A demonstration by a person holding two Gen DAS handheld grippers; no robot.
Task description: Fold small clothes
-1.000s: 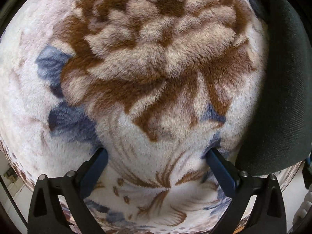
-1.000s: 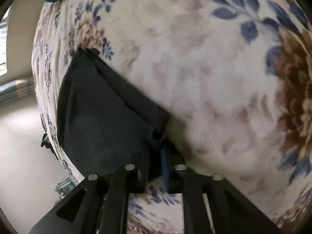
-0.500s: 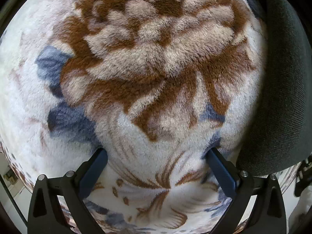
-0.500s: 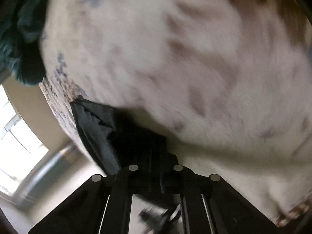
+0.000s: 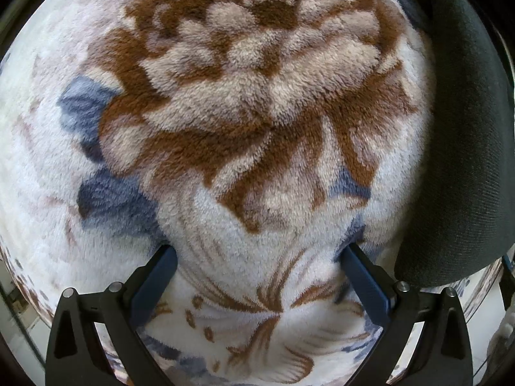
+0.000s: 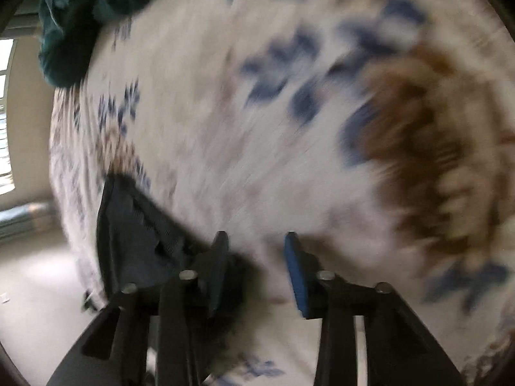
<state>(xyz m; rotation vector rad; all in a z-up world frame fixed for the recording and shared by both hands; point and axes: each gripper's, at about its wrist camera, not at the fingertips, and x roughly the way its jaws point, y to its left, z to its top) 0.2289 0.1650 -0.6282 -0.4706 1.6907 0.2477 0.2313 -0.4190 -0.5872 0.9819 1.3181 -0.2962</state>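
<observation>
- Pictured: right gripper (image 6: 256, 257) above a floral fleece blanket (image 6: 225, 128), jaws standing apart with nothing between them, blue pads facing each other across bare pile.
- Just off the left finger (image 6: 219, 257): a small dark garment (image 6: 135, 231), lying flat on the blanket, one corner reaching up to that finger; touching it or only beside it, impossible to say through the blur.
- Heavily smeared right-wrist view, so likely caught mid-swing.
- Left gripper (image 5: 260, 257) parked low over the blanket's brown flower (image 5: 251, 96), fingers wide apart and empty, tips pressed lightly into the pile.
- To the right of the left gripper: a dark knit cloth (image 5: 466, 128) filling the frame edge, close beside the right finger (image 5: 363, 276) but not between the jaws; not clear whether the same garment.
- Step in hand, by the look of it: between grasps in a fold, garment let lie, no hold on either side.
- Next move likely calls for a fresh pinch on an edge or corner of the dark garment, low and shallow to avoid catching fleece with it.
- Far ahead and left of the right gripper: a teal bundle of cloth (image 6: 70, 25) at the blanket's edge.
- No containers in sight; nothing boxed, binned or stacked.
</observation>
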